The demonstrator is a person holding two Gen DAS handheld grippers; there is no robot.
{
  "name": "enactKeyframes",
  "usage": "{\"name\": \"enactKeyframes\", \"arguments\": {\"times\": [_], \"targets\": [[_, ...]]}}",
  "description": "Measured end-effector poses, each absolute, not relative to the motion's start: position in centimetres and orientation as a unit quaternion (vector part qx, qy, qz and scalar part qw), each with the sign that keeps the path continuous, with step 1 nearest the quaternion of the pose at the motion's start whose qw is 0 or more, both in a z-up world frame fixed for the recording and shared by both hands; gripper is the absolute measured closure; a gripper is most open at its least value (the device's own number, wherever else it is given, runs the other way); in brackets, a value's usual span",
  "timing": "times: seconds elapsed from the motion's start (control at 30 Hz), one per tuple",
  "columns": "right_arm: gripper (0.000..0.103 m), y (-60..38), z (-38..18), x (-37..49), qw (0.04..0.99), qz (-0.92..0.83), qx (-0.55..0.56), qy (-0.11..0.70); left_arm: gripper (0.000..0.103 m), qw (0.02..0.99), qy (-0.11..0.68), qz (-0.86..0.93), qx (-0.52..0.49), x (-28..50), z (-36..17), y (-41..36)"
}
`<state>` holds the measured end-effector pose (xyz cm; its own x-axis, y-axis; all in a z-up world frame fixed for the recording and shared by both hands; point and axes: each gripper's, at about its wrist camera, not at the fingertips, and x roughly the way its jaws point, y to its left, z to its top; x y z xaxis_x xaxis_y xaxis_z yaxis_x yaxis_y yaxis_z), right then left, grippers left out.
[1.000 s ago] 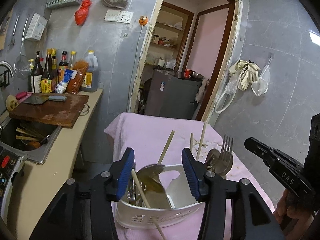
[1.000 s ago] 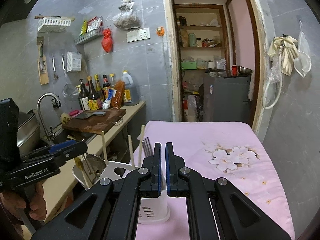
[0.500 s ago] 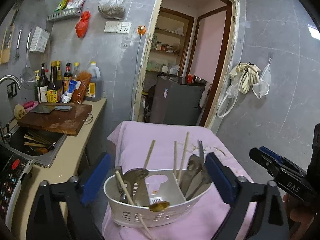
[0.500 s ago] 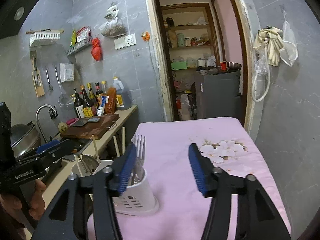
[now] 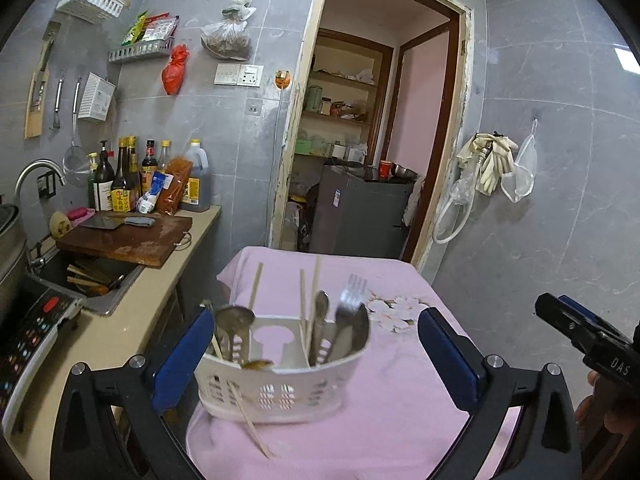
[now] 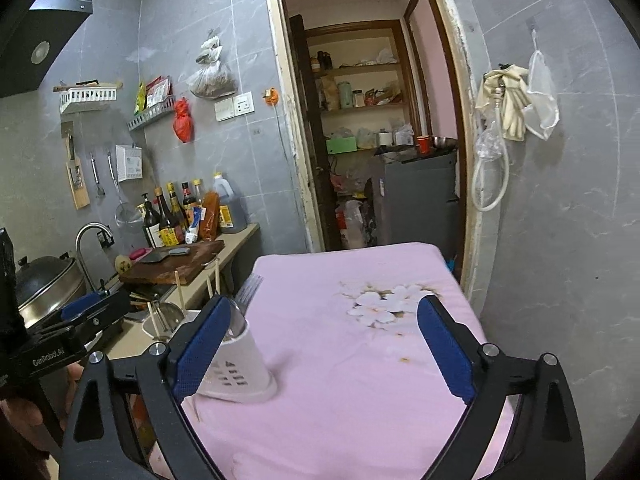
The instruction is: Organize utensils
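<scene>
Left hand-held gripper (image 5: pixel 316 354) (jaws spread wide) frames the white utensil caddy (image 5: pixel 280 384) without touching it

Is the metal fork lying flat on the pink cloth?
No, the metal fork stands tines-up inside the white plastic utensil basket on the pink cloth.

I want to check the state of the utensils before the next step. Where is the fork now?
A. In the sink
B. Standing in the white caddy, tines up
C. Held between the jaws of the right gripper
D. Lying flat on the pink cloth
B: in the left wrist view the fork stands tines up inside the white caddy, beside spoons, and the jaws of both the left gripper and the right gripper are wide open and hold nothing.
</scene>
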<state>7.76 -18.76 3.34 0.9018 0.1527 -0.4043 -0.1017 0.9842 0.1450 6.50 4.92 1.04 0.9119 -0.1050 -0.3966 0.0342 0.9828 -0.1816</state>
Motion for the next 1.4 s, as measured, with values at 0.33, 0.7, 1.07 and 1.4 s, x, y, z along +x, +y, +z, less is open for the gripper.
{"name": "enactKeyframes", "arguments": {"times": [0.33, 0.7, 1.07, 1.4], "targets": [[0.001, -22.4, 4.2, 3.0, 0.974, 0.057, 0.054, 0.212, 0.0, 0.972, 0.215, -0.018, -0.094, 1.8, 1.5, 2.5], [0.001, -23.9, 2.9, -0.7, 0.972, 0.045, 0.049, 0.224, 0.0, 0.972, 0.225, -0.008, -0.065, -1.5, 1.1, 1.4], [0.001, -24.0, 2.3, -1.4, 0.971, 0.038, 0.056, 0.228, 0.0, 0.973, 0.225, -0.016, -0.05, -1.3, 1.3, 1.0], [0.001, -24.0, 2.5, -1.2, 0.971, 0.038, 0.058, 0.228, 0.0, 0.973, 0.226, -0.012, -0.051, -1.4, 1.1, 1.3]]}}
